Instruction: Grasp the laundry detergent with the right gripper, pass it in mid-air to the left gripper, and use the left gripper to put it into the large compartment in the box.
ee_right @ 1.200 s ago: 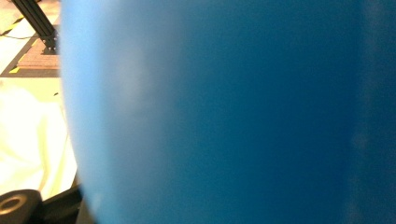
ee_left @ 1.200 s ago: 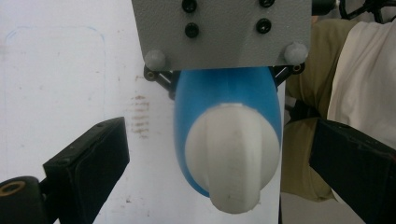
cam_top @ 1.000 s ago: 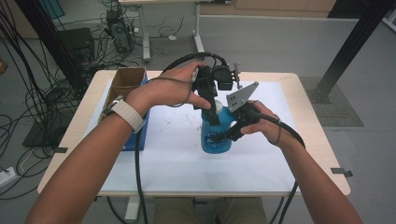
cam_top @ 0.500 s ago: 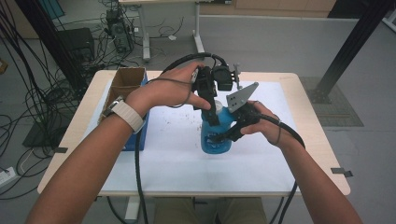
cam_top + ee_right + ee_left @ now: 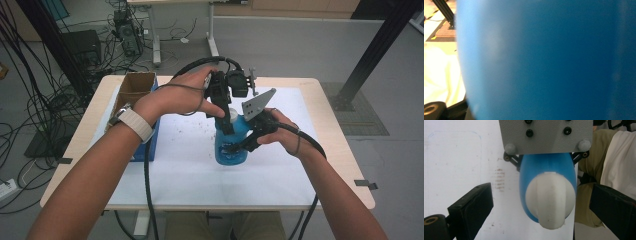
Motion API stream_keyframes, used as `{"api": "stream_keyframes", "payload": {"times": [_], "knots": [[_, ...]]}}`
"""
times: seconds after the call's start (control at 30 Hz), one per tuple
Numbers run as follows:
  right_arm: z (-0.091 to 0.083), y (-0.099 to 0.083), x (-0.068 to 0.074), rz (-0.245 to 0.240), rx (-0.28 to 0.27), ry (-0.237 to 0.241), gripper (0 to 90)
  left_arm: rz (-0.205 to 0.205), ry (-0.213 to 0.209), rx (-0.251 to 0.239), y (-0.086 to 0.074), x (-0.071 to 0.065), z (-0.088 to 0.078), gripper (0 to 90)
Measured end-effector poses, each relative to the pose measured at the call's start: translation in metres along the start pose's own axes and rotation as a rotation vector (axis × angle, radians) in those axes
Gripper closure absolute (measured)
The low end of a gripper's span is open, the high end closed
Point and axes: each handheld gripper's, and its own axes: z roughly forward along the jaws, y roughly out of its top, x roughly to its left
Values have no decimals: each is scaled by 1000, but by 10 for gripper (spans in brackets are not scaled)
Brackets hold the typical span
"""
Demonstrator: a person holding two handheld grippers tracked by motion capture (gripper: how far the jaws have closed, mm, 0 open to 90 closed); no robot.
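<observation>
A blue bottle (image 5: 231, 150) with a white cap (image 5: 233, 116) stands upright on the white sheet (image 5: 190, 170) at the table's middle. My right gripper (image 5: 241, 146) comes in from the right and is shut on the bottle's body; its grey plate (image 5: 257, 104) rises beside the cap. The right gripper view is taken up by the blue bottle (image 5: 544, 60) at very close range. My left gripper (image 5: 226, 125) points down over the bottle's top. In the left gripper view its black jaws stand open on either side of the white cap (image 5: 550, 200) without touching it.
An open cardboard box (image 5: 132, 90) stands at the table's back left, with a blue block (image 5: 150, 145) against its near side. Small dark specks lie on the sheet left of the bottle. Cables trail from both grippers, and more cover the floor at the left.
</observation>
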Motion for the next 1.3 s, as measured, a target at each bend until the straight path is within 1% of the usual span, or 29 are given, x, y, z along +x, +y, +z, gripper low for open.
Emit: {"api": "stream_keyframes", "payload": {"times": [0.87, 1.3], "knots": [[1, 0, 0, 3, 1, 5, 435, -11, 7, 4, -2, 0, 0, 56], [1, 0, 1, 5, 1, 5, 435, -7, 7, 6, -2, -1, 0, 56]]}}
